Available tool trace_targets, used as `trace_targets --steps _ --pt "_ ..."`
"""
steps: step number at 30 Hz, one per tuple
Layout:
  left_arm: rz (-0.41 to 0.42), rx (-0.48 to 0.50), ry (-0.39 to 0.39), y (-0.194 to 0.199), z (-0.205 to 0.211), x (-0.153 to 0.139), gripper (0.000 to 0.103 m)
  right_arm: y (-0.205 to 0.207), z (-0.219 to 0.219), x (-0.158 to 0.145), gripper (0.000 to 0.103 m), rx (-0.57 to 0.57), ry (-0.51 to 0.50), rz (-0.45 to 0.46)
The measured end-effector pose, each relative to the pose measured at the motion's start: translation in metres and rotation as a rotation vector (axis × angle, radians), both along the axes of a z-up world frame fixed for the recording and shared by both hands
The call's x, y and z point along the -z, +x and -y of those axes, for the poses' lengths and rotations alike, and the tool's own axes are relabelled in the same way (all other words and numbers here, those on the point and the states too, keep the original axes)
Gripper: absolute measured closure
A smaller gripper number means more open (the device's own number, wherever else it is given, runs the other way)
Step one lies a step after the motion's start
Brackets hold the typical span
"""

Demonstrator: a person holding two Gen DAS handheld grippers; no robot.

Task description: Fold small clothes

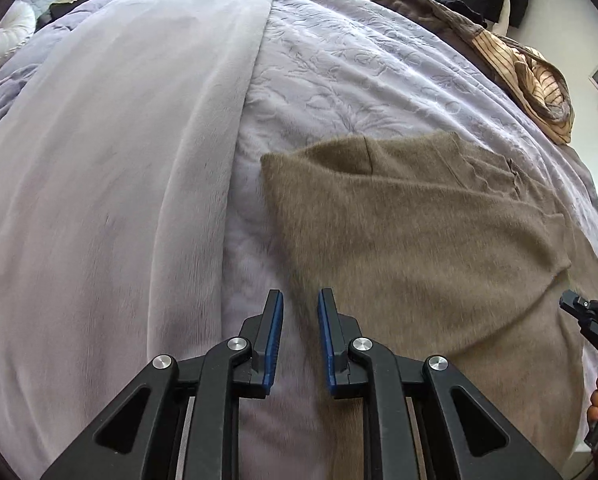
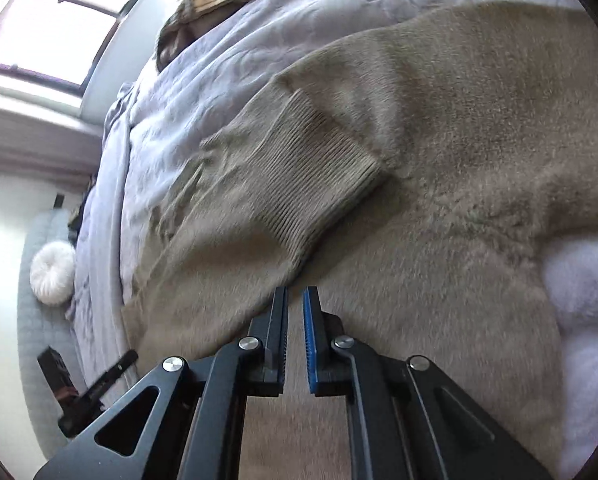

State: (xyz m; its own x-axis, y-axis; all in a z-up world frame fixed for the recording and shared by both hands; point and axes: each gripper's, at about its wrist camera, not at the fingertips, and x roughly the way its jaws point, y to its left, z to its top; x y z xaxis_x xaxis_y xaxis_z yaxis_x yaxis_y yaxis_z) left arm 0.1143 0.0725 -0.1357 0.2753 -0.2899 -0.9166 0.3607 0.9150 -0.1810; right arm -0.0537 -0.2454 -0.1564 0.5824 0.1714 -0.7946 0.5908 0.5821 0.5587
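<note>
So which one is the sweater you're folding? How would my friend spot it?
Start at the big lilac bed. The sweater lies flat on its near part, just ahead of both tongs. It is plain, fuzzy and tan with a ribbed cuff, unlike the crumpled striped clothes heaped at the bed's far edge.

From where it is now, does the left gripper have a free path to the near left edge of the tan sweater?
Probably yes. The left gripper is open and empty, right over the tan sweater edge on the lavender bedcover. Nothing lies between, and the right gripper is off to the side.
</note>
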Motion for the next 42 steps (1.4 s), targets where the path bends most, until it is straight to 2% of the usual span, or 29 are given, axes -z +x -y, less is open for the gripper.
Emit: trace_targets --steps 7,13,16,17,18,19,20,23,24,28,33,38,42 --pt "-0.046 -0.03 -0.014 -0.04 -0.002 -0.004 0.084 -0.015 -0.029 0.002 0.092 -0.091 0.024 -0.037" --pt "-0.074 -0.002 0.014 -0.073 0.016 -0.002 0.084 -0.031 -0.037 0.004 0.092 -0.098 0.049 -0.042" --pt "-0.106 0.02 0.004 -0.083 0.025 0.0 0.083 -0.038 -0.036 0.004 0.092 -0.089 0.064 -0.038" --pt "-0.11 0.023 0.007 -0.086 0.029 0.0 0.06 -0.04 -0.035 0.003 0.092 -0.084 0.067 -0.036" --pt "-0.109 0.016 0.014 -0.088 0.031 -0.001 0.016 -0.043 -0.033 0.003 0.091 -0.079 0.068 -0.035" --pt "-0.096 0.001 0.018 -0.09 0.032 -0.003 0.005 -0.045 -0.032 0.003 0.09 -0.075 0.068 -0.034" --pt "-0.08 -0.006 0.016 -0.091 0.033 -0.006 0.003 -0.048 -0.029 0.002 0.083 -0.07 0.072 -0.031" --pt "-0.095 0.003 0.015 -0.094 0.042 -0.007 0.003 -0.055 -0.023 0.0 0.049 -0.055 0.086 -0.001" --pt "-0.099 0.007 0.018 -0.095 0.046 -0.007 0.003 -0.056 -0.021 -0.001 0.048 -0.051 0.087 0.005" --pt "-0.09 0.045 0.064 -0.099 0.07 -0.006 0.003 -0.066 -0.011 -0.004 0.048 -0.035 0.084 0.012" --pt "-0.215 0.056 0.061 -0.099 0.09 0.014 0.003 -0.09 0.017 -0.013 0.048 0.02 0.055 0.016" --pt "-0.172 0.102 0.078 -0.109 0.116 0.006 0.003 -0.129 0.07 -0.029 0.047 0.145 -0.012 0.015" --pt "-0.185 0.171 0.057 -0.119 0.149 0.004 0.003 -0.18 0.121 -0.04 0.047 0.331 -0.074 -0.01"
